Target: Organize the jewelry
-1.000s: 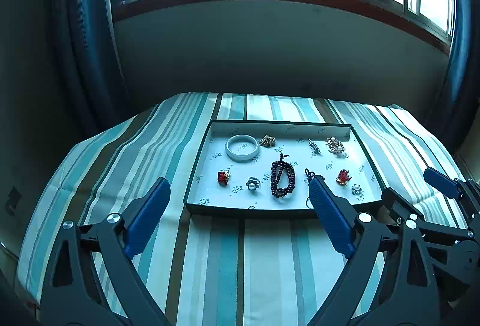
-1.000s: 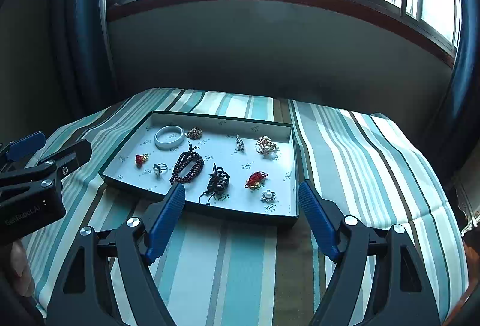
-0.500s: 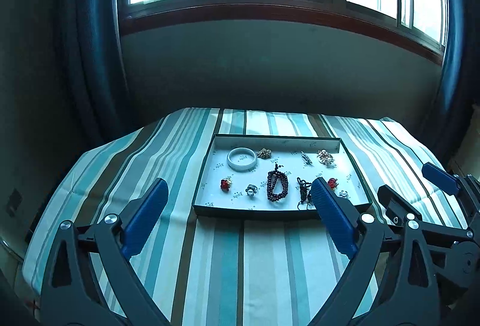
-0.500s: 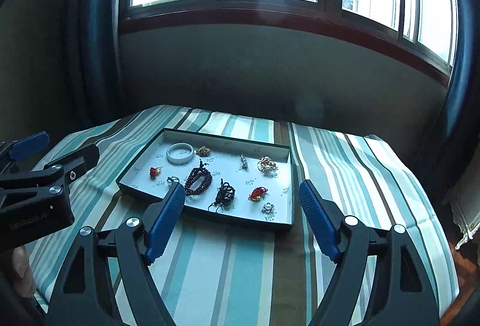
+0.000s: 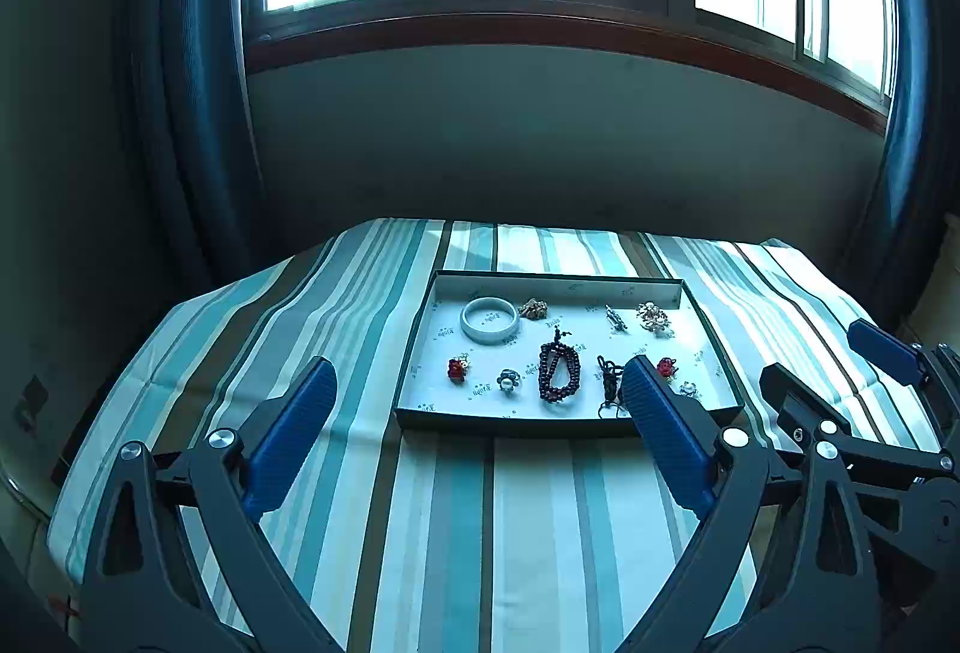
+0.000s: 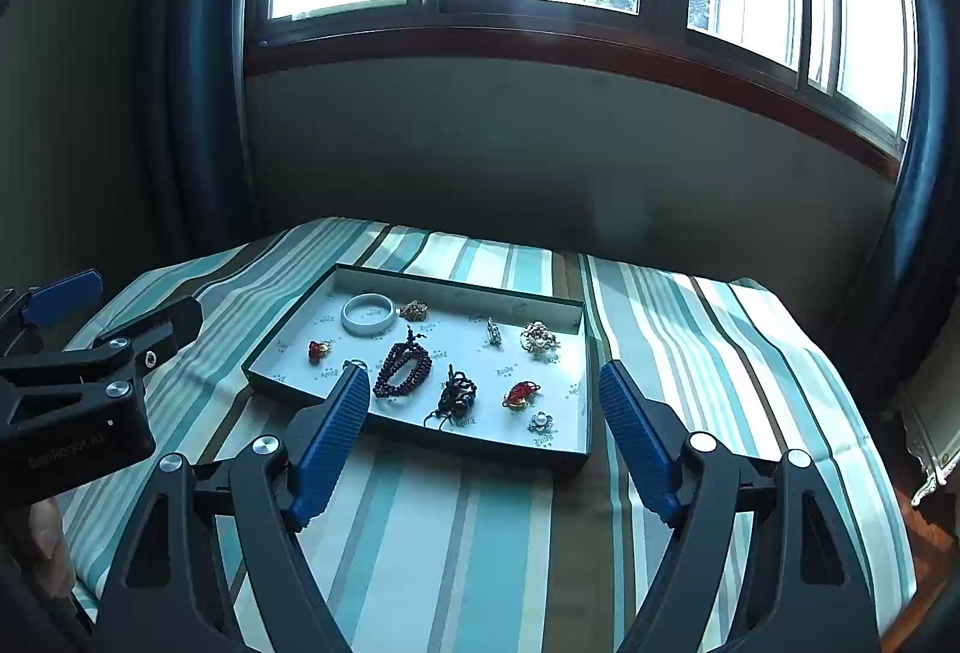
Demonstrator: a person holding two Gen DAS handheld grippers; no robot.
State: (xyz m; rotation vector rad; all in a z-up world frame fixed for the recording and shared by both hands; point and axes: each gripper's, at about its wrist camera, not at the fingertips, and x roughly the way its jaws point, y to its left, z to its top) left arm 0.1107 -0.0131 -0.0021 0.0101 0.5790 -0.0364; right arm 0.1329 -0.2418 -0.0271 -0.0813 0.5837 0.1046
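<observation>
Two handheld grippers hang above a striped teal-and-cream tablecloth point(image 5: 480, 533), short of a shallow dark-rimmed tray w/ white printed lining point(image 5: 414, 353) that holds the jewelry. Left gripper point(image 5: 477, 413) has jaws wide apart, nothing between them; right gripper point(image 6: 483, 413) likewise spread and empty.

Inside the tray: pale round bangle point(image 5: 489, 320) toward the far-left corner, dark brown bead bracelet point(image 5: 560, 372) at centre, tangled black cord necklace point(image 6: 456, 394) just right of the beads, red-and-gold charm point(image 6: 519, 394) further right, small pearl flower piece point(image 6: 540, 420) near the tray's near-right corner.

Risks, as judged: pieces are tiny and lie flat, so broad blue pads may skid off or pinch the lining instead. The cord necklace sits close to the beads; a grab there could snag both. A low approach over the near rim could nudge the light tray across the cloth.
</observation>
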